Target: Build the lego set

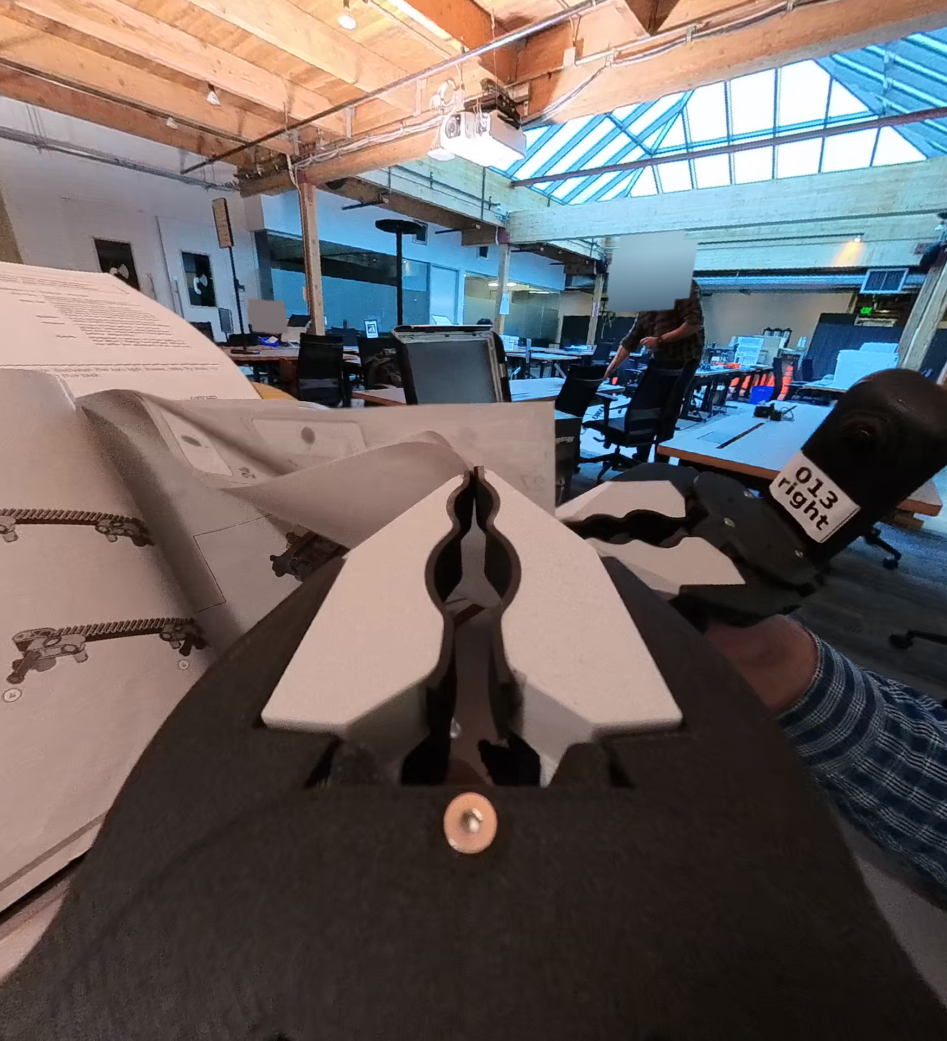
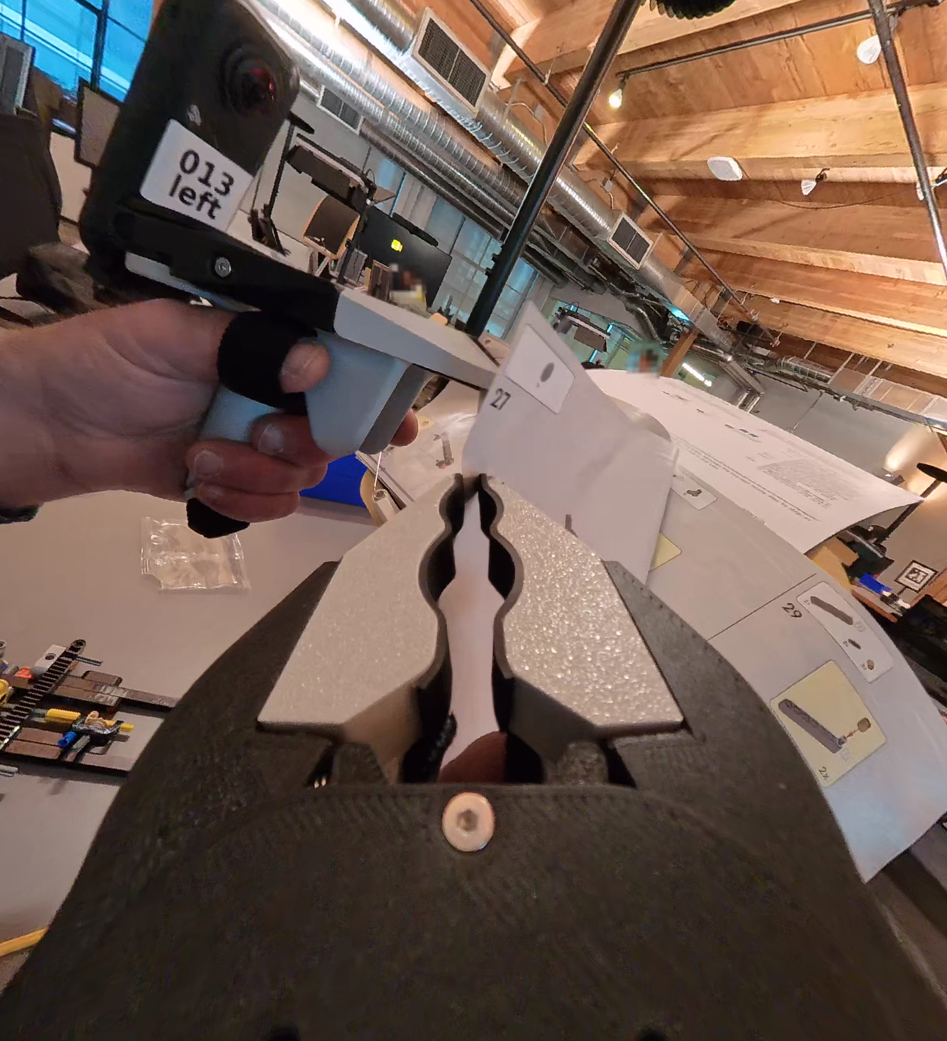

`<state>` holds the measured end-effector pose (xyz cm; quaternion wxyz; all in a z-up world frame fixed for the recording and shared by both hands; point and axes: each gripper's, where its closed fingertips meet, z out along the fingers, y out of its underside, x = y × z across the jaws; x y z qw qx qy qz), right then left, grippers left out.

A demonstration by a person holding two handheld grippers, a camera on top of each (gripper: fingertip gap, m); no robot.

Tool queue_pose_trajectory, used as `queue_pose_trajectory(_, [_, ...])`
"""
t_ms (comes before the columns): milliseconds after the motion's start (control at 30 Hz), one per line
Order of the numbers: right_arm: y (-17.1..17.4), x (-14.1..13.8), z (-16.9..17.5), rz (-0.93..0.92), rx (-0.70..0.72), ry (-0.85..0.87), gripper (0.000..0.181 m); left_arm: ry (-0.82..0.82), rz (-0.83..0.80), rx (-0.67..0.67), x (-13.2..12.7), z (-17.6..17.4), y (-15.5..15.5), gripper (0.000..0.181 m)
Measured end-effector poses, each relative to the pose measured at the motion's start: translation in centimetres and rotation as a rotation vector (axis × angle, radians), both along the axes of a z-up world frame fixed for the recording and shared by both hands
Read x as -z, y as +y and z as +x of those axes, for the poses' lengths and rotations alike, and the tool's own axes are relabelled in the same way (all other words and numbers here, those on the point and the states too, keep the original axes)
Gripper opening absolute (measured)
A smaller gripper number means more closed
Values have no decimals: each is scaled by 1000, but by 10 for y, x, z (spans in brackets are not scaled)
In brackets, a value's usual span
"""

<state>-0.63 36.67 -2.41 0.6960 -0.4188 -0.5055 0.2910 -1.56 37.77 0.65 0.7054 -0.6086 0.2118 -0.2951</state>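
Lego parts, a black toothed track with yellow, blue and grey pieces [image 2: 26, 715], lie on the pale grey tabletop [image 2: 122, 608] at nine o'clock in the right wrist view, just beyond a clear plastic bag [image 2: 192, 555]. Only that view shows them; the left wrist view is filled by the white printed instruction booklet [image 1: 65, 591], whose curled pages rise at ten o'clock.

Both tools pinch one lifted page. The left gripper [image 1: 474, 479] has its jaws closed on the sheet's edge at twelve o'clock, and the right gripper [image 2: 474, 484] has its jaws drawn narrow around the same white page [image 2: 567, 450]. A bare hand [image 2: 122, 405] grips the left tool's grey handle at nine o'clock.

Behind stretches an open workshop with timber ceiling beams [image 1: 234, 73], a skylight [image 1: 798, 124], black office chairs [image 1: 640, 417] and a standing person [image 1: 668, 338]. A silver duct [image 2: 460, 141] shows only from the right.
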Motion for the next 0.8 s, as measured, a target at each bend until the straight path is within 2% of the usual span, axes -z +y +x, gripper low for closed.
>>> queue_pose_trajectory(33, [-1,-2,2,-5,-7,5,4,-6,-1,7,0,-1,0,0])
queue_pose_trajectory(200, [-6,-21,8,-82,-50,58,17,12,19,24,-3,-1,-2,0])
queue_pose_trajectory(300, [2,-16,-5,-100,-29,9,22,16,21,36,-4,0,-3,0])
queue_pose_trajectory(467, [8,-23,-11,-127,-44,26,22,16,26,36,-4,-2,-3,0])
queue_pose_trajectory(733, [5,-28,-7,-294,-221,77,20,19,42,70,-6,1,-4,0])
queue_pose_trajectory(800, [10,-28,-7,-312,-215,76,21,26,44,81,-4,3,-5,0])
